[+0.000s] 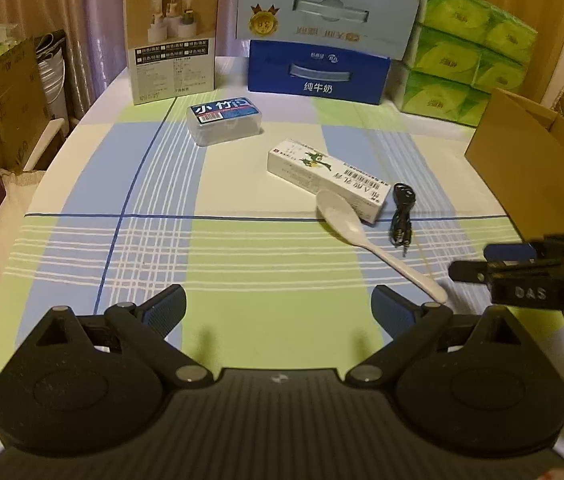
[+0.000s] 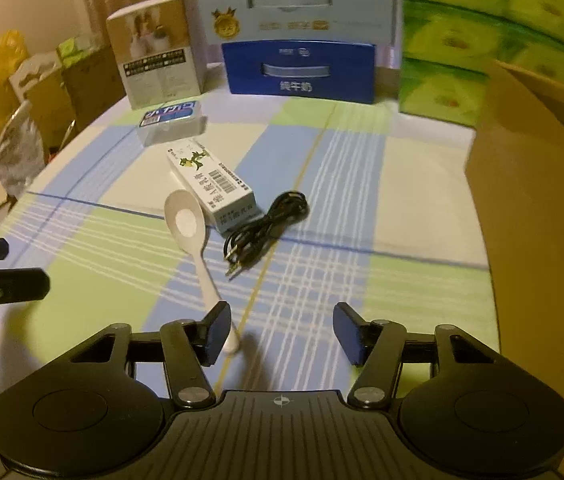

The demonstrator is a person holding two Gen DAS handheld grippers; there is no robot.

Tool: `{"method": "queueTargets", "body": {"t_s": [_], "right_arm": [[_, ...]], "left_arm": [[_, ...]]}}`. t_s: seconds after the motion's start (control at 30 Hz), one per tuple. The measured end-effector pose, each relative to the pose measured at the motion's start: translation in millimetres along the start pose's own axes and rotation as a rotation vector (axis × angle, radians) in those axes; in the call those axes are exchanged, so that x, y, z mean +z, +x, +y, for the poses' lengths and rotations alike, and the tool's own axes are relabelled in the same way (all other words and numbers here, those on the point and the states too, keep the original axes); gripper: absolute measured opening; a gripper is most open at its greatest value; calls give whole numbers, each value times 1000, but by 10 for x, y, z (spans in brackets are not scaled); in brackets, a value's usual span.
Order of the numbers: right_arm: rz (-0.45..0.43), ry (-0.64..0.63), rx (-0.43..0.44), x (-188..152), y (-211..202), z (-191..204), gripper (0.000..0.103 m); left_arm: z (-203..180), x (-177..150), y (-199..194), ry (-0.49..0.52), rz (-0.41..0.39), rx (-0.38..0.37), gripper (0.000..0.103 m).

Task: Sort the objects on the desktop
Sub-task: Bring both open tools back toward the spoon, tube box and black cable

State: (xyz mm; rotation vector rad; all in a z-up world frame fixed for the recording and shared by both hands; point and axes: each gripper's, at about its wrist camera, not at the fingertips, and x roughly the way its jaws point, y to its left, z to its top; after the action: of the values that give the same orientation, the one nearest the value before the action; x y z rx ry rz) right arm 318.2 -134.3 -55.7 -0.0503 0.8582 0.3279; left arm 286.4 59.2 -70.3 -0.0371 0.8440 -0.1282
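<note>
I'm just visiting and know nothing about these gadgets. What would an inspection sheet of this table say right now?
Surface: table under a checked blue, green and white cloth.
Job's things: white spoon, white carton, clear plastic case, all lying loose; open cardboard box at the right edge.
Clutter: product box, two milk cartons stacked, green tissue packs along the far side.
Grippers: left gripper open, empty; right gripper open, empty, one finger over the spoon's handle end.
Cables: black cable, coiled beside the carton.
Surroundings: curtains, boxes and bags beside the table.
</note>
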Motion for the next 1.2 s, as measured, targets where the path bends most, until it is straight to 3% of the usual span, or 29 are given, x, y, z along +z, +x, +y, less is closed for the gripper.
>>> {"method": "queueTargets", "body": {"t_s": [0.2, 0.37, 0.43, 0.57, 0.77, 0.97, 1.13, 1.2], "right_arm": [[28, -59, -36, 39, 269, 94, 53], [33, -132, 58, 20, 321, 298, 53], [27, -119, 104, 36, 317, 327, 53], [-1, -27, 46, 111, 246, 172, 53], [-26, 71, -1, 176, 194, -115, 53], [-40, 109, 11, 220, 230, -258, 53], [-56, 130, 8, 261, 249, -305, 54], [-57, 127, 7, 267, 263, -306, 54]], "left_arm": [[67, 31, 94, -18, 6, -2, 97], [100, 47, 86, -29, 0, -2, 97], [94, 55, 95, -28, 0, 2, 97], [15, 82, 190, -15, 11, -25, 94], [-275, 144, 420, 42, 16, -87, 78], [-455, 222, 728, 65, 7, -108, 64], [-491, 265, 967, 58, 18, -92, 38], [-495, 283, 989, 69, 6, -76, 33]]}}
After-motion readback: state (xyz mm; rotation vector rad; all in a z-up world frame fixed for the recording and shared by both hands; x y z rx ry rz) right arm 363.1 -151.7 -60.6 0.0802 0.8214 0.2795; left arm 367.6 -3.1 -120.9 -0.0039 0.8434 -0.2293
